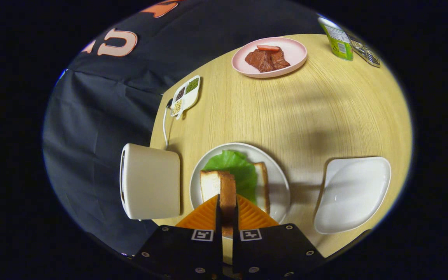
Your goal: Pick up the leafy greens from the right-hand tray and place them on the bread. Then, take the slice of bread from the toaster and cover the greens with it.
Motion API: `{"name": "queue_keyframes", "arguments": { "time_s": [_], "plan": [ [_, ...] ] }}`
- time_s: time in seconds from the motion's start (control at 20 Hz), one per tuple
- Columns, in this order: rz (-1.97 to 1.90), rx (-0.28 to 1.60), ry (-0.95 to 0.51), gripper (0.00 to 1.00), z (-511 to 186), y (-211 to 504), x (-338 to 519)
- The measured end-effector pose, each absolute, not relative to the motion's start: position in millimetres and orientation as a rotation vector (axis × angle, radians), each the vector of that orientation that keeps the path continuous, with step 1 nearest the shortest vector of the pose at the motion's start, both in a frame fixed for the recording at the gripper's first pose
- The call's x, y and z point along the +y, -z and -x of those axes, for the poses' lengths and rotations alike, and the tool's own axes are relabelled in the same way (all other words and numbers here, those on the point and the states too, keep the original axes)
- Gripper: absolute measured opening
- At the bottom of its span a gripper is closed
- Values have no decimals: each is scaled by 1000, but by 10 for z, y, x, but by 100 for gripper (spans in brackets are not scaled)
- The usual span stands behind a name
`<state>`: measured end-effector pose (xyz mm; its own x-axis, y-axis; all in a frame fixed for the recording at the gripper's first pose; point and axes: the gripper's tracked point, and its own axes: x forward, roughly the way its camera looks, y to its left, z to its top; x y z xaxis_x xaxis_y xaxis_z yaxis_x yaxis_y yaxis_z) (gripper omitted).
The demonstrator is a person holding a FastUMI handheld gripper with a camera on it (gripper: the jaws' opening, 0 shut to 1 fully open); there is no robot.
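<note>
Two slices of bread are in play. One slice (224, 190) is clamped on edge between the fingers of the claw (227, 212), which press on both its faces; it hangs above the round white plate (280, 182), so it can be laid flat from above. The other slice (262, 184) lies on that plate, mostly hidden, with the lettuce leaf (233, 167) spread over it. The greens are thus already in place, and the empty white tray (352, 194) to the right of the plate agrees with that. The toaster (150, 181) stands just left of the plate, close enough for a short carry.

Judgement: the covering step is in hand; the held slice needs tipping from upright to flat before release, or it may land askew and slide off the leaf.

Farther across the desk (305, 116) sit a pink plate of meat (269, 56), a small divided dish (186, 95) and a green carton (338, 39), all well apart from the work.
</note>
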<state>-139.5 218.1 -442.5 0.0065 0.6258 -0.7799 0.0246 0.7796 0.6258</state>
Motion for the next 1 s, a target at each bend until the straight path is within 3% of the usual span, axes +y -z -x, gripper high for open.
{"name": "queue_keyframes", "arguments": {
  "time_s": [0.15,0.4,0.5,0.7,0.8,1.0],
  "plan": [
    [-466,1461,-511,16,1342,4524,2102],
    [-272,1420,-486,40,1393,4672,1882],
    [-231,1429,-473,45,1425,4685,1810],
    [-170,1385,-468,44,1365,4617,1704],
    [-142,1345,-457,55,1273,4535,1655],
    [-139,1170,-438,65,951,4152,1624]
  ]
}}
